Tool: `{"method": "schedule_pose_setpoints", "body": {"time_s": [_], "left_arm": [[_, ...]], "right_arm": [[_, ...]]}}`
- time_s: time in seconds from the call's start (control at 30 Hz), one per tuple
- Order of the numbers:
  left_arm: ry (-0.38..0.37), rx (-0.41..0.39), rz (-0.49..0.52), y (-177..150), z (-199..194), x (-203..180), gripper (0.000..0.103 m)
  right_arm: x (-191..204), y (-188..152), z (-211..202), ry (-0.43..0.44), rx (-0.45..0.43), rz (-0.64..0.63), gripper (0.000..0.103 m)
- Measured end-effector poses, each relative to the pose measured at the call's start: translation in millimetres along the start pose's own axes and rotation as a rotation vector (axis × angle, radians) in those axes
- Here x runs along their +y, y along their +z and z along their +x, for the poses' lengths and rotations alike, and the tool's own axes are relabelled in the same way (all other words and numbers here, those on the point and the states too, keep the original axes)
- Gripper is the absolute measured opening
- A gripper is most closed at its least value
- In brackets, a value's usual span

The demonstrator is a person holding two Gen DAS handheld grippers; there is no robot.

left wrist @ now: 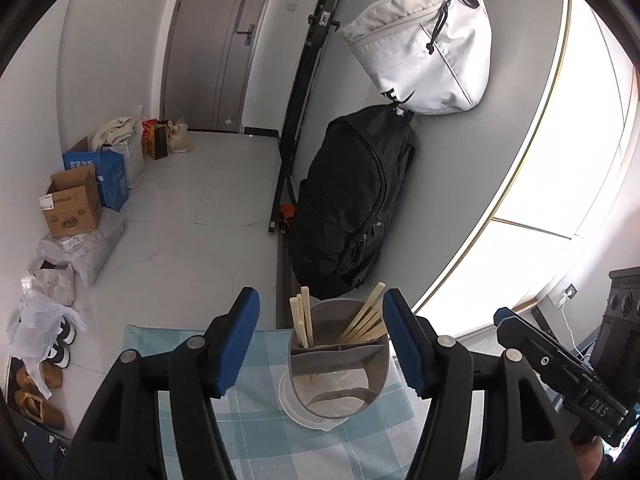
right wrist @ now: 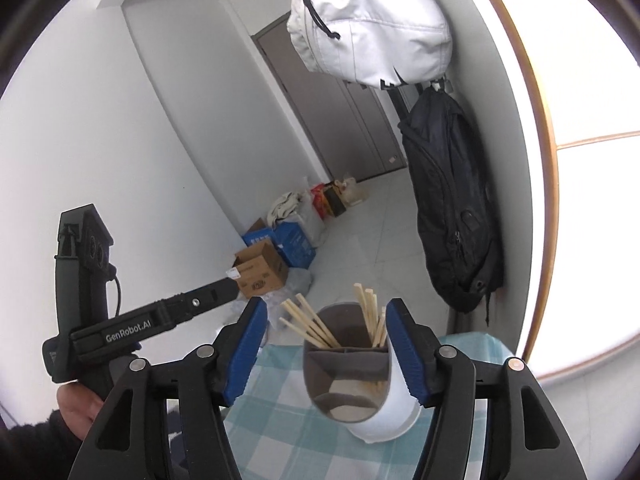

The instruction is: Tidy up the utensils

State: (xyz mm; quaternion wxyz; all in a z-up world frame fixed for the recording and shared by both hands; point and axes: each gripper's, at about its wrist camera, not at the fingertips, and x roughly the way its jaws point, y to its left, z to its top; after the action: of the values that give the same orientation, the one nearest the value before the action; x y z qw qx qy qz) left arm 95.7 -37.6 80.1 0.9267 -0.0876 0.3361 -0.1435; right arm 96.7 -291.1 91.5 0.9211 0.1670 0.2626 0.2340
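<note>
A grey and white utensil holder with inner dividers stands on a blue checked tablecloth. Several wooden chopsticks stand in its back compartments, in two bunches; the front compartment shows no utensils. My left gripper is open, its blue pads either side of the holder, holding nothing. In the right wrist view the same holder with chopsticks sits between the open blue pads of my right gripper, which is empty. Each gripper shows in the other's view, the right one and the left one.
A black backpack and a white bag hang on the wall behind the table. Cardboard boxes, plastic bags and shoes lie on the floor at left. A bright window is at right.
</note>
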Motion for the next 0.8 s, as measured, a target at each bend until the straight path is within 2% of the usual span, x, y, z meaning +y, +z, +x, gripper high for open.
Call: {"method": "schedule_pose_setpoints", "body": {"time_s": [0.03, 0.07, 0.2, 0.37, 0.43, 0.47, 0.63, 0.8], "left_arm": [[0.02, -0.02, -0.002, -0.6, -5.9, -1.0, 0.074], [0.042, -0.042, 0.0, -1.3, -12.2, -1.7, 0.076], [0.089, -0.093, 0.026, -4.0, -33.0, -7.2, 0.077], [0.091, -0.136, 0.036, -10.9, -57.3, -13.4, 0.078], [0.102, -0.158, 0.04, -16.2, -66.4, -14.1, 0.091], [0.109, -0.173, 0.044, -18.4, -70.7, -15.2, 0.093], [0.129, -0.221, 0.066, -29.2, -87.2, -18.0, 0.093], [0.149, -0.261, 0.052, -45.0, -96.2, -11.9, 0.095]], "right_arm": [[2.0, -0.1, -4.1, -0.004, -0.007, -0.003, 0.066], [4.7, -0.6, -10.0, -0.004, -0.017, -0.006, 0.07], [14.3, -3.4, -29.1, -0.002, -0.05, -0.02, 0.074], [28.0, -9.8, -48.2, 0.004, -0.085, -0.034, 0.086], [34.3, -15.2, -57.6, 0.0, -0.108, -0.045, 0.093], [36.2, -17.0, -61.0, -0.001, -0.118, -0.047, 0.097], [48.5, -29.8, -76.3, 0.007, -0.162, -0.095, 0.103], [51.5, -46.5, -82.3, 0.003, -0.187, -0.131, 0.103]]}}
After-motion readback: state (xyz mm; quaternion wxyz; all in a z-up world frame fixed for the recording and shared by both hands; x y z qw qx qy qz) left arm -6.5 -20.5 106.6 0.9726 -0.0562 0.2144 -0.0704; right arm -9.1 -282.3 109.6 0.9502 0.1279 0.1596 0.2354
